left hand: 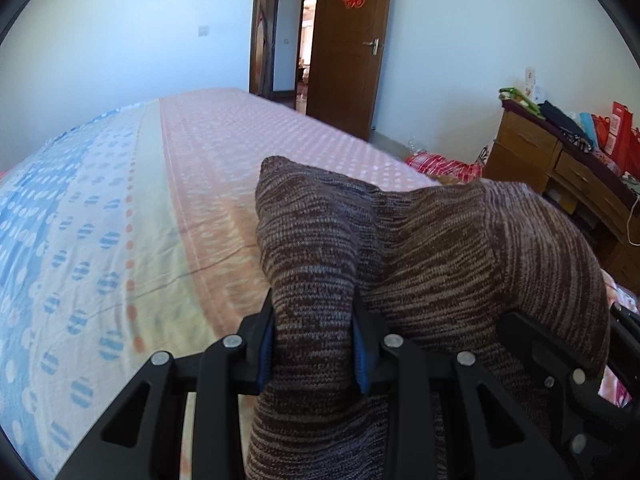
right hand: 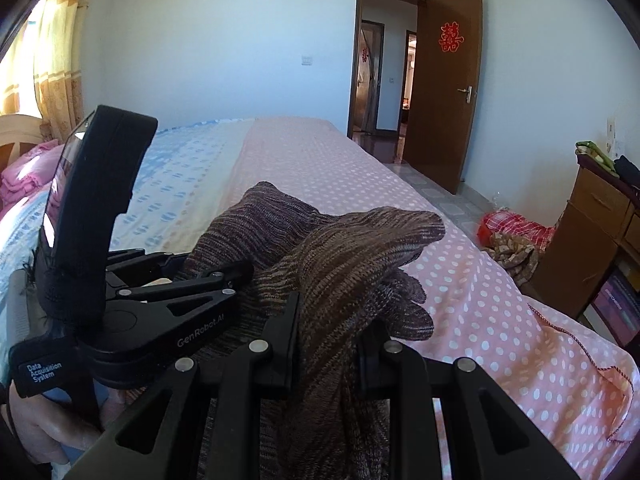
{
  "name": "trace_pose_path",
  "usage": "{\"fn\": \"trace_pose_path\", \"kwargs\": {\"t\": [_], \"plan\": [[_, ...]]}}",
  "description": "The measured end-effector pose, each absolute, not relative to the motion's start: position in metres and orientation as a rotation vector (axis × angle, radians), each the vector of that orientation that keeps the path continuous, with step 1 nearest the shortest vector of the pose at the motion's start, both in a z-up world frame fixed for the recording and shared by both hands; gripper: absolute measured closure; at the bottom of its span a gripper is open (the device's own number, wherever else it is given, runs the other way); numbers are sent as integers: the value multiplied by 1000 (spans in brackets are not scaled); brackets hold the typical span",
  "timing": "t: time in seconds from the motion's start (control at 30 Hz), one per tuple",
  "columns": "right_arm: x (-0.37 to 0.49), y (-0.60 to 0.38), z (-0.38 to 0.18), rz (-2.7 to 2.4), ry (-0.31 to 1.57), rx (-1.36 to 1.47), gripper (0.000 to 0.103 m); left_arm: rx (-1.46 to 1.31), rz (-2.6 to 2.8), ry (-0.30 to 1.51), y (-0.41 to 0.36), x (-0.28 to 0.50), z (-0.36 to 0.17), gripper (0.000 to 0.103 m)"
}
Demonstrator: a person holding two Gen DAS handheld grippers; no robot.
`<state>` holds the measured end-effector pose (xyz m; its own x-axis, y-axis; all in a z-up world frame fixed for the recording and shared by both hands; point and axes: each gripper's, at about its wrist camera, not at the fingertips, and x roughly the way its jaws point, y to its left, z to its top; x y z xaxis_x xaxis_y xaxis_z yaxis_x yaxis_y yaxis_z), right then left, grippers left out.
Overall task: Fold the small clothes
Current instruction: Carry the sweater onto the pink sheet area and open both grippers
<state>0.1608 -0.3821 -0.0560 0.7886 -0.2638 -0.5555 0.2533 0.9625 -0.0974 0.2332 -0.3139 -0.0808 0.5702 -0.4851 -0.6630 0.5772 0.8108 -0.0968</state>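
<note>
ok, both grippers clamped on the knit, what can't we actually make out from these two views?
- Left wrist view: the knit garment fills the lower right, its lower part cut off by the frame, so its type is unclear.
- Left wrist view: the right gripper is mostly draped by the knit.
- Right wrist view: the left gripper has its fingertips buried in fabric.
- Both views: the bed under the garment is hidden.

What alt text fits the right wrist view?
The right gripper is shut on a brown marled knit garment, beside the left gripper gripping it too, above a pink polka-dot bedsheet; a brown wooden door stands open behind.
</note>
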Motion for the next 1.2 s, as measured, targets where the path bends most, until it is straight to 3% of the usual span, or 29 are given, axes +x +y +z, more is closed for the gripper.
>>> {"fn": "trace_pose_path", "kwargs": {"t": [0.13, 0.23, 0.3, 0.37, 0.4, 0.57, 0.67, 0.83, 0.9, 0.93, 0.97, 1.07, 1.2], "plan": [[184, -402, -79, -309, 722, 12, 80, 159, -587, 789, -325, 244, -105, 68], [189, -417, -83, -302, 767, 82, 79, 160, -587, 807, -325, 244, -105, 60], [191, -428, -89, -294, 807, 138, 72, 160, -579, 850, -323, 249, -108, 46], [184, -440, -88, -286, 800, 228, 53, 140, -591, 885, -319, 253, -106, 38], [175, -449, -87, -287, 783, 278, 50, 133, -596, 896, -316, 253, -105, 35], [116, -459, -77, -225, 702, 463, 49, 73, -676, 884, -270, 231, -91, 37], [95, -437, -83, -168, 736, 445, 42, 22, -729, 890, -248, 211, -93, 29], [95, -410, -94, -178, 807, 356, 42, -90, -775, 1006, -234, 195, -115, 29], [100, -405, -98, -150, 839, 351, 46, -105, -776, 992, -232, 190, -117, 29], [100, -401, -99, -149, 850, 336, 62, -93, -781, 985, -232, 187, -117, 29], [100, -399, -101, -148, 864, 331, 85, -80, -784, 980, -233, 186, -116, 33], [94, -409, -114, -121, 871, 452, 88, -99, -823, 1006, -238, 185, -118, 62], [75, -417, -111, -57, 821, 616, 90, -54, -834, 1001, -234, 183, -106, 79]]}}
